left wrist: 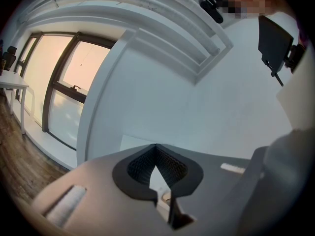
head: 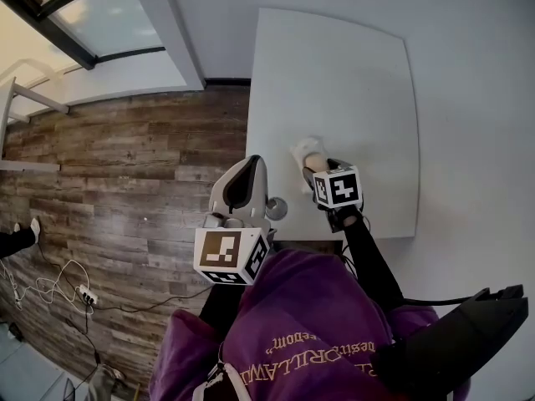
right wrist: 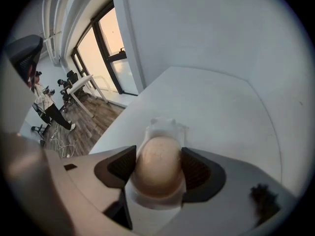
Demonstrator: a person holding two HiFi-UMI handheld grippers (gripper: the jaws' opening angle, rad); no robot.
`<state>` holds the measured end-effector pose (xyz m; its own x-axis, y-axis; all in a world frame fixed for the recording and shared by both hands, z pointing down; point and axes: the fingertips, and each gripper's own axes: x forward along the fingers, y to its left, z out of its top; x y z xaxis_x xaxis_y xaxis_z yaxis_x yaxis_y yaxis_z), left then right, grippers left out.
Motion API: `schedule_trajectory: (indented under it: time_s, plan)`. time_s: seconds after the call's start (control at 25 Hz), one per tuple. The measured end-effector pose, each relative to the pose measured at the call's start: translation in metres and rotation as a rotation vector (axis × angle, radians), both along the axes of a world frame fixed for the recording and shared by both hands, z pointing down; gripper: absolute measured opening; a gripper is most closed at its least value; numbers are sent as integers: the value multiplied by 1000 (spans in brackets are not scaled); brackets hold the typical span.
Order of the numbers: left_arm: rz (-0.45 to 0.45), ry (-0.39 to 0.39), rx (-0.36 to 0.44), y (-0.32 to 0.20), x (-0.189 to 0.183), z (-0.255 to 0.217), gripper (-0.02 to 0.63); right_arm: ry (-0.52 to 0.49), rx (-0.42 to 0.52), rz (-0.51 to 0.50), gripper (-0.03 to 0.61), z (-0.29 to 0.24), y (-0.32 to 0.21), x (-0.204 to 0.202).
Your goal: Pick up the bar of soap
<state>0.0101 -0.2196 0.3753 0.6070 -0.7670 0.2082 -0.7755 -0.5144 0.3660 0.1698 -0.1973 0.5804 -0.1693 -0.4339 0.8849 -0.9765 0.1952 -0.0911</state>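
Observation:
The bar of soap (right wrist: 158, 163), a rounded beige bar, lies in a small white dish (right wrist: 162, 127) on the white table (head: 334, 73), near its front left corner. My right gripper (right wrist: 158, 154) is lowered over it, jaws spread wide. The soap fills the gap between the two dark pads, which stand close along its sides. In the head view the soap (head: 311, 153) shows just beyond the right gripper (head: 316, 167) and its marker cube. My left gripper (head: 249, 162) hovers off the table's left edge over the floor, its fingertips together and empty; its own view shows the left gripper (left wrist: 155, 146) aimed at a wall.
The table's left edge (head: 249, 124) drops to a wood-plank floor with white cables (head: 58, 291). A window (head: 100, 15) fills the far left. A person (right wrist: 47, 104) stands by desks in the background. A black object (head: 468, 341) juts out beside my body.

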Motion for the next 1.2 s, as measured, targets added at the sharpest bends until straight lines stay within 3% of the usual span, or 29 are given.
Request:
schedule_trajectory:
  time_s: [0.56,0.8,1.2]
  plan:
    - [10,25,-15,-21,8,8,5,-12,-77,-47,278,6,-3,-1]
    - [-9,22,-22,-23,3,11,5,-81,-160,-194,278,7,8,-13]
    - [-6,21,-28,-25,2,14,5,-37,-210,-272,279,9,10,-24]
